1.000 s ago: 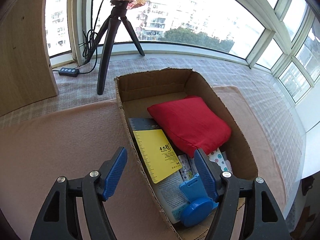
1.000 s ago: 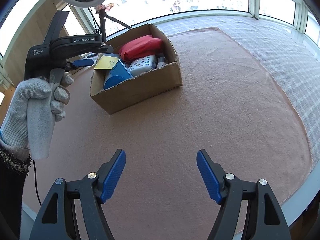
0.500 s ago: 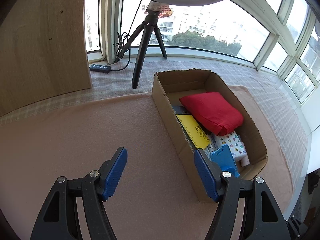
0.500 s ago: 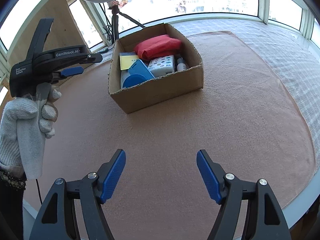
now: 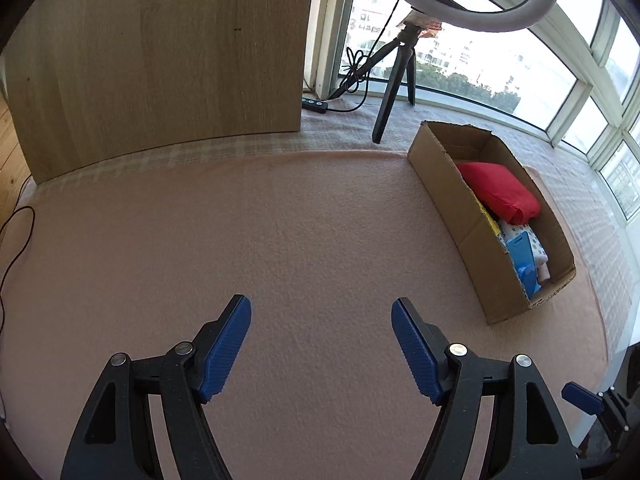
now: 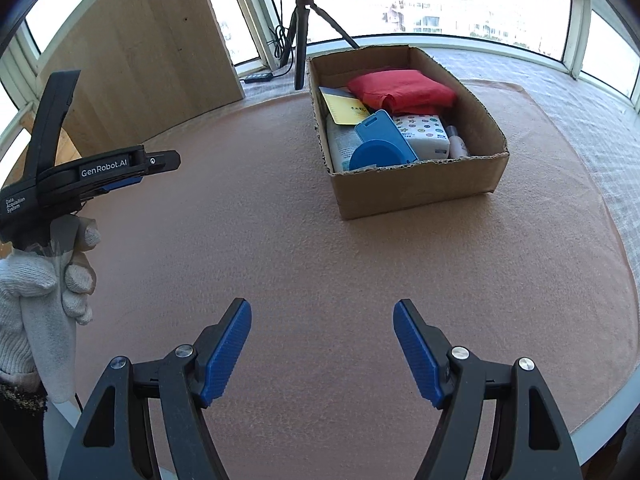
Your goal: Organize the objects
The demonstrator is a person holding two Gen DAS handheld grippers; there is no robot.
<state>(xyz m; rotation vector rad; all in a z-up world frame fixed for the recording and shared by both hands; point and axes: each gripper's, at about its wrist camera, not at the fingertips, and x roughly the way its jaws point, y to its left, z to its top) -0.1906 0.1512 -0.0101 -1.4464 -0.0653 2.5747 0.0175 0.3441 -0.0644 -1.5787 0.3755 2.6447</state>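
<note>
A cardboard box [image 6: 420, 190] stands on the pink mat and also shows at the right of the left wrist view [image 5: 460, 216]. In it lie a red cloth pouch [image 6: 400, 88], a yellow booklet [image 6: 344, 108], a blue phone stand [image 6: 380, 146], a white dotted pack [image 6: 426, 136] and a small bottle [image 6: 456, 142]. My left gripper [image 5: 320, 344] is open and empty over bare mat, left of the box; it also shows from the side in the right wrist view [image 6: 132, 166]. My right gripper [image 6: 322, 346] is open and empty, in front of the box.
A wooden panel [image 5: 160, 60] stands at the back left. A ring light on a black tripod [image 5: 394, 80] and a cable switch [image 5: 316, 104] sit by the window behind the box. The mat's rounded edge [image 6: 600, 412] runs at the front right.
My left gripper has drawn back and to the left, away from the box it was over. The right gripper view has swung so the box sits more central. Both stay open.
</note>
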